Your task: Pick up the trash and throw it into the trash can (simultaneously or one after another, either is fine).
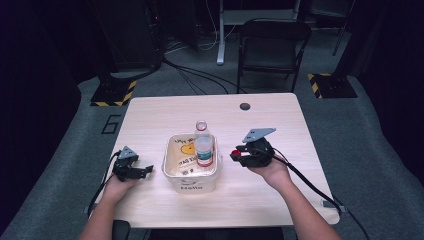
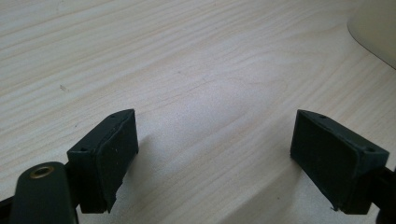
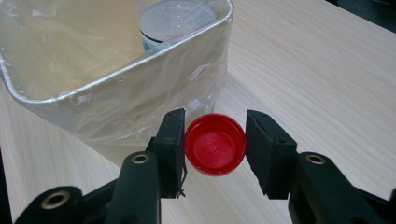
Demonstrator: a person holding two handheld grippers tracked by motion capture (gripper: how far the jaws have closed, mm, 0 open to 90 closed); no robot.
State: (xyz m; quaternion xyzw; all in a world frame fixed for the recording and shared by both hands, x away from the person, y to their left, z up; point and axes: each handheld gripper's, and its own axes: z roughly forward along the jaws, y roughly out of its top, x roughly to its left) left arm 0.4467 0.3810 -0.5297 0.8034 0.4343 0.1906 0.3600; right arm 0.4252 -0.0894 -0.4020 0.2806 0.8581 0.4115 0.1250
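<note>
Between the right gripper's (image 3: 215, 149) closed jaws sits the red bottle cap (image 3: 215, 150), pinched at its rim. Just beyond: lined bin (image 3: 116, 100), bottle (image 3: 177, 21) inside. Better to carry level over the rim. Left gripper (image 2: 215, 154) wide open, empty.

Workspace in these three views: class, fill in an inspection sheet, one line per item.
Surface: pale wooden table, bare around the work.
Job's things: red cap; uncapped bottle standing in lined bin.
Clutter: nothing seen.
Grippers: right gripper shut on the red cap beside the bin; left gripper open, nothing between its jaws.
Cables: one trails from each gripper; more on the floor.
Surroundings: folding chair, grey carpet, dark room.
</note>
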